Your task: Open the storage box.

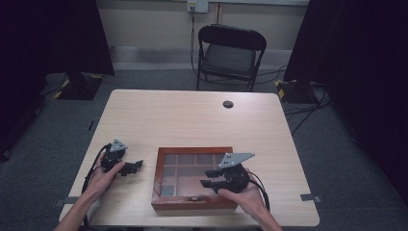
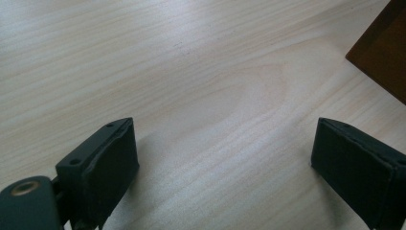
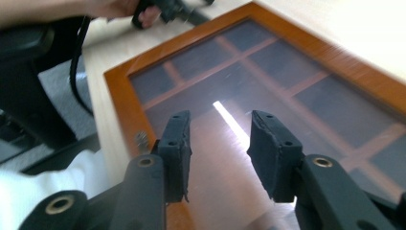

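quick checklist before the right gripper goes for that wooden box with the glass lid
1. Lid shut on the wooden box: ok, glass pane lies flat in its frame.
2. Right gripper empty: ok, nothing between its pads.
3. Right gripper over the box: ok, above the glass near the front edge.
4. Latch at the front edge: cannot tell, too blurred.
5. Left gripper clear of the box: ok, open over bare table.

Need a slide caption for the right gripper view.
Right gripper, jaws partly open and empty, over the glass lid of a wooden box.
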A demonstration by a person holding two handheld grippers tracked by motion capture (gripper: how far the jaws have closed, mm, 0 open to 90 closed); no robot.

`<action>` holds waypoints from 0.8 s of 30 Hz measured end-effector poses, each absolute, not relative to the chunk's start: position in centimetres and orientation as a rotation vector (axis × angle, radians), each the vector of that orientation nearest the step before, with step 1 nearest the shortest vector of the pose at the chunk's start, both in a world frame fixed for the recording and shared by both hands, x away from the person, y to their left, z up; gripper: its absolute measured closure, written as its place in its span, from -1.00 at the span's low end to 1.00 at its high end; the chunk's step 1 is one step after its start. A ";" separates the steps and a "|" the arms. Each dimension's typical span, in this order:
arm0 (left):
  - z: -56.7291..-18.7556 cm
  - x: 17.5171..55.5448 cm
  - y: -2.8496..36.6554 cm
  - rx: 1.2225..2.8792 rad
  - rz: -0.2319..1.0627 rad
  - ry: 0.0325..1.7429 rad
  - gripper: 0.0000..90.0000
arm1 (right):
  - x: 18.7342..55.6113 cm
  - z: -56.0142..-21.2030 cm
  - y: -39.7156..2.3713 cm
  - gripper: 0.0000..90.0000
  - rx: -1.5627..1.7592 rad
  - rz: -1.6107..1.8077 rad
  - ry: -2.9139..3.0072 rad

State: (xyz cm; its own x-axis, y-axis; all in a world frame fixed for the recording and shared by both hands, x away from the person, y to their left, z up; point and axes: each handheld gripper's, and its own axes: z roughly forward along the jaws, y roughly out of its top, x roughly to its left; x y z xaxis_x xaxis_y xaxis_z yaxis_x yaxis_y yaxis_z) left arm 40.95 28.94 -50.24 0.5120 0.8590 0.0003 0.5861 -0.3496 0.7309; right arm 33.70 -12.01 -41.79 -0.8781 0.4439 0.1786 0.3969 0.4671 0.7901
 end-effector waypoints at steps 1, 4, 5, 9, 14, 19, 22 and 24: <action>-50.2 40.9 28.9 2.069 0.511 1.175 -0.82 | 33.6 -41.9 -11.9 0.38 0.749 1.403 2.657; -50.2 41.0 29.0 2.069 0.510 1.175 -0.82 | 33.2 -42.3 -11.6 0.48 0.719 1.410 2.698; -50.2 41.0 29.0 2.069 0.509 1.175 -0.82 | 33.1 -42.5 -11.5 0.50 0.718 1.416 2.710; -50.2 41.0 29.0 2.069 0.509 1.175 -0.82 | 32.5 -43.0 -11.3 0.61 0.691 1.403 2.755; -50.2 41.0 29.0 2.078 0.512 1.171 -0.82 | 32.0 -43.4 -10.8 0.70 0.635 1.427 2.796; -50.2 41.0 29.0 2.077 0.511 1.172 -0.82 | 31.8 -43.9 -10.2 0.77 0.586 1.392 2.837; -50.2 41.0 29.0 2.076 0.512 1.177 -0.82 | 31.8 -44.0 -10.1 0.77 0.576 1.385 2.843; -50.1 41.1 28.9 2.080 0.506 1.176 -0.81 | 31.9 -44.1 -10.1 0.76 0.567 1.395 2.849</action>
State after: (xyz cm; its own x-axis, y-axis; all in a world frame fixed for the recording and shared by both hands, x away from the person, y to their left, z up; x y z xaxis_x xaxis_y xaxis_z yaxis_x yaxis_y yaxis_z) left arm 41.07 28.94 -50.14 0.5148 0.8573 0.0019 0.5907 -0.3564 0.7239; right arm 31.92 -10.10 -44.06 -0.9350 0.2755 0.2233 0.3454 0.5642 0.7500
